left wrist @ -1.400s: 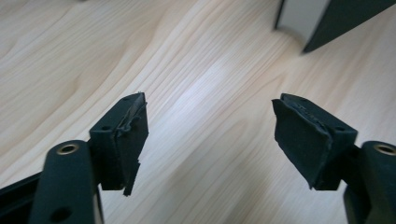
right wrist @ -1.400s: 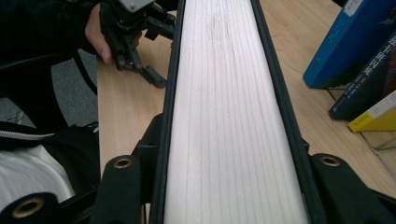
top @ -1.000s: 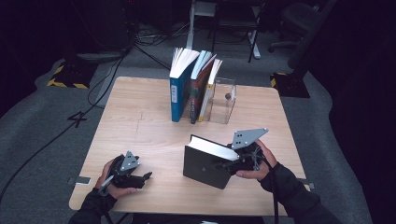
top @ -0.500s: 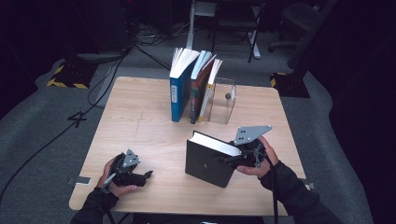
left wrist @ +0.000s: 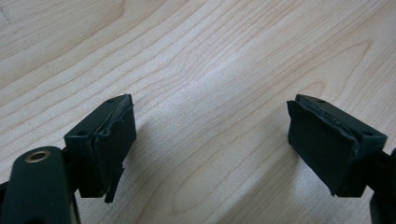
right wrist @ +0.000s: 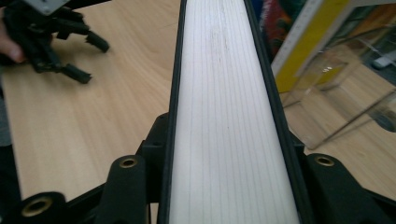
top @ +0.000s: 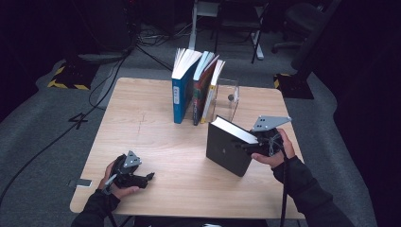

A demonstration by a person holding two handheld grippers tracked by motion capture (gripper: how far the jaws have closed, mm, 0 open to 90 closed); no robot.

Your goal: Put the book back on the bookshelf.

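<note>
A black hardcover book (top: 226,152) stands tilted on its lower edge at the table's right side, white page edge (right wrist: 229,107) facing up. My right gripper (top: 249,146) is shut on the book's right end, one jaw against each cover (right wrist: 226,158). At the front left, my left gripper (top: 148,178) rests on the wood, held by a hand. Its jaws stand wide open (left wrist: 210,144) with bare table between them. The same gripper (right wrist: 88,58) appears far off in the right gripper view.
Three upright books stand at the table's back middle: a blue one (top: 179,97), a red and green one (top: 202,92) and a yellow one (top: 212,94), which leans on a clear acrylic bookend (top: 229,100). Bare wood (top: 142,127) lies between the grippers. Chairs and cables are on the floor behind.
The right gripper has carried the black book a little to the right and back toward the bookend. The left gripper has stayed where it was, open.
</note>
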